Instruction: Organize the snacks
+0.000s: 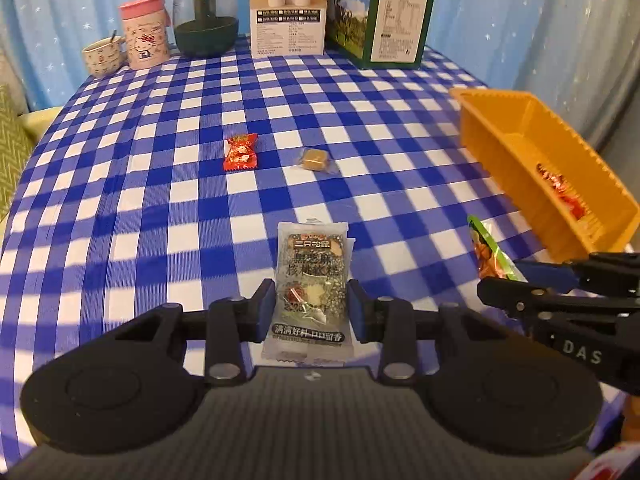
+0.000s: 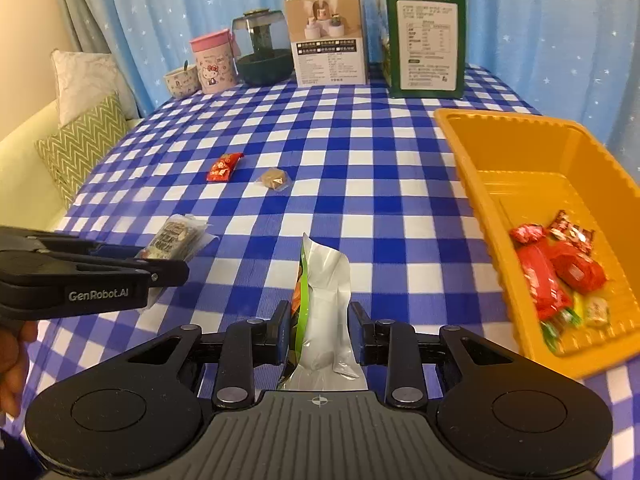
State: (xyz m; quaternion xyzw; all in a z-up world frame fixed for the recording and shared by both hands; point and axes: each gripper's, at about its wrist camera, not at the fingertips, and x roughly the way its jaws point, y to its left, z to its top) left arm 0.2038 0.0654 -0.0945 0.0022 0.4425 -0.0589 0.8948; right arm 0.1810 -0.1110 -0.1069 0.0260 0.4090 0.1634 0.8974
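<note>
Open checkered cloth [image 2: 360, 152] ahead holds only a red candy [image 2: 224, 167] and brown sweet [image 2: 274, 178]; the yellow bin [image 2: 480, 184] blocks the right.

"GenRobot.AI" in pale letters on side of left gripper [image 2: 168, 270], seen from right wrist view. "DAS" in pale capitals on body of right gripper [image 1: 496, 280], seen from left wrist view. Hello Kitty figure printed on pink-lidded cup [image 1: 144, 32] at far edge of desk [image 1: 160, 208]. Chinese characters, white on dark band, on clear snack packet [image 1: 310, 280] between left fingers [image 1: 264, 306]. Fine print on white box [image 1: 289, 8] and green box [image 2: 426, 38] at far edge: too small to read.
</note>
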